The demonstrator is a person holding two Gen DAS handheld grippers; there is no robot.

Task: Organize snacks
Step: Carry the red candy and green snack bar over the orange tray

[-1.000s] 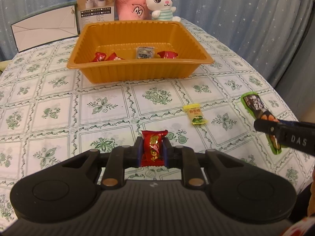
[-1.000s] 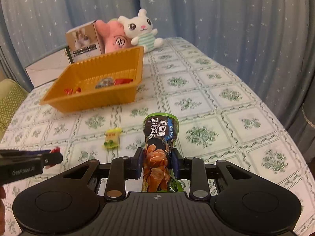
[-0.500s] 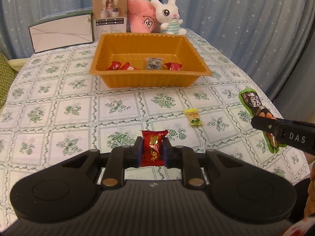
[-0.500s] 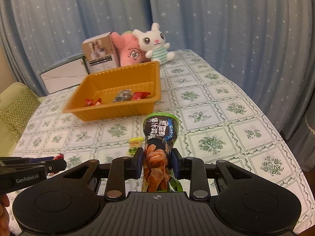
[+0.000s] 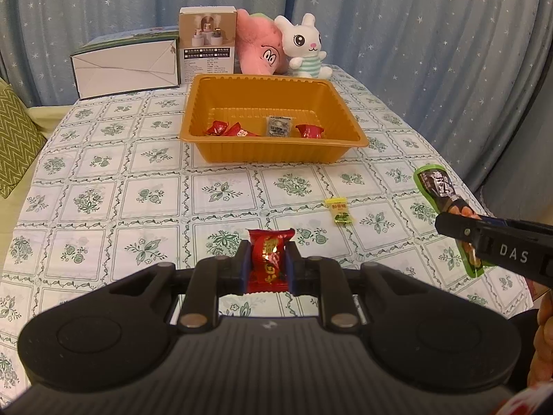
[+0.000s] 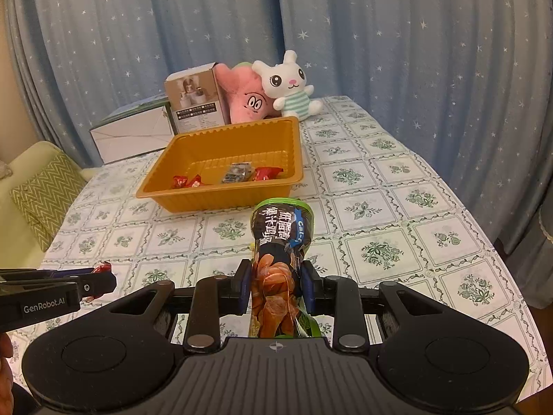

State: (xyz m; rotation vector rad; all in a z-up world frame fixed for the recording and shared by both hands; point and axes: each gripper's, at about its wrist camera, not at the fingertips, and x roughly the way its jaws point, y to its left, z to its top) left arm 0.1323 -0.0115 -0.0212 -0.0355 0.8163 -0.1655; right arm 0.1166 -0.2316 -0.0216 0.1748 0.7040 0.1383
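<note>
My left gripper (image 5: 268,263) is shut on a red wrapped candy (image 5: 268,259), held above the tablecloth. My right gripper (image 6: 276,285) is shut on a long green and black snack packet (image 6: 280,252) that sticks up between the pads; the same packet (image 5: 437,186) shows at the right of the left wrist view. Ahead sits an orange tray (image 5: 273,150) (image 6: 193,204) holding red candies (image 5: 224,128) and a grey sachet (image 5: 278,126). A small yellow candy (image 5: 339,211) lies on the cloth between the tray and the grippers.
A patterned tablecloth (image 5: 138,193) covers the table. Behind the tray stand a white box (image 5: 126,69), a tall carton (image 5: 207,45), a pink plush (image 5: 259,50) and a white rabbit plush (image 5: 306,48). Blue starred curtains hang behind. A green cushion (image 5: 15,138) sits left.
Both grippers have risen and drawn back from the tray with their snacks still held, so the tray looks smaller and more of the table and curtain shows.
</note>
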